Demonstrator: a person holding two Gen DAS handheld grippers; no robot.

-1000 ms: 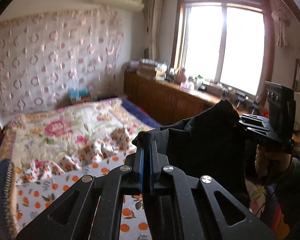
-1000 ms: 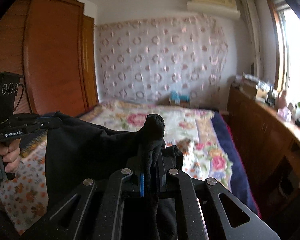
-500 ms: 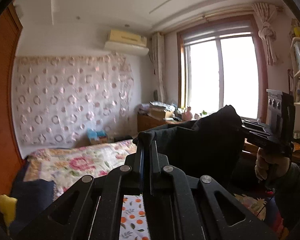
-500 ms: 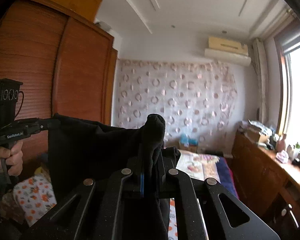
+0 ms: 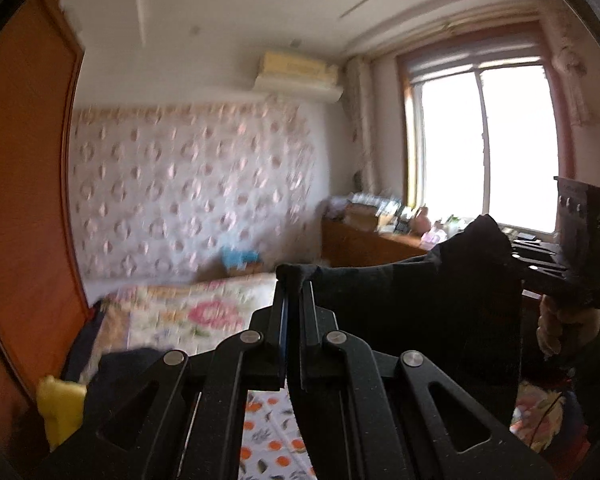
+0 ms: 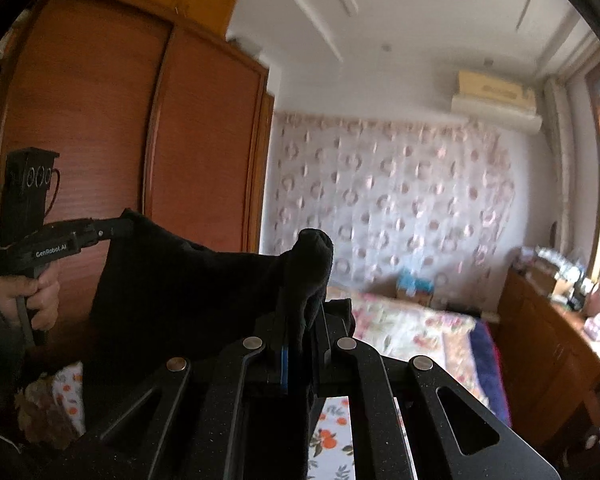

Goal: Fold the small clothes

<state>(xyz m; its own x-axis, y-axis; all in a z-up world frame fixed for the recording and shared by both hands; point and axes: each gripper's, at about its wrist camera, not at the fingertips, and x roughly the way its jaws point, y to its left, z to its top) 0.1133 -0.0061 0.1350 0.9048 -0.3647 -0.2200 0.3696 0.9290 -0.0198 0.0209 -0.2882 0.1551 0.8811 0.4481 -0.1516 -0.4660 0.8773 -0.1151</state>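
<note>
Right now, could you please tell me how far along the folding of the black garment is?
Done: the black fabric garment is picked up, clear of the floral bedspread. In hand: the left gripper and right gripper are each shut on a top corner, holding it spread in the air. Left: no fold shows yet; it must be laid down, folded and set aside.

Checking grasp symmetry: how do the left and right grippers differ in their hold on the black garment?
The left gripper pinches a thin, flat edge of the black garment, which barely clears its tips; the right gripper clamps a thicker bunch that pokes up well above its tips. Shared: both sets of jaws are shut on the cloth, holding it spread in the air above the bed.
</note>
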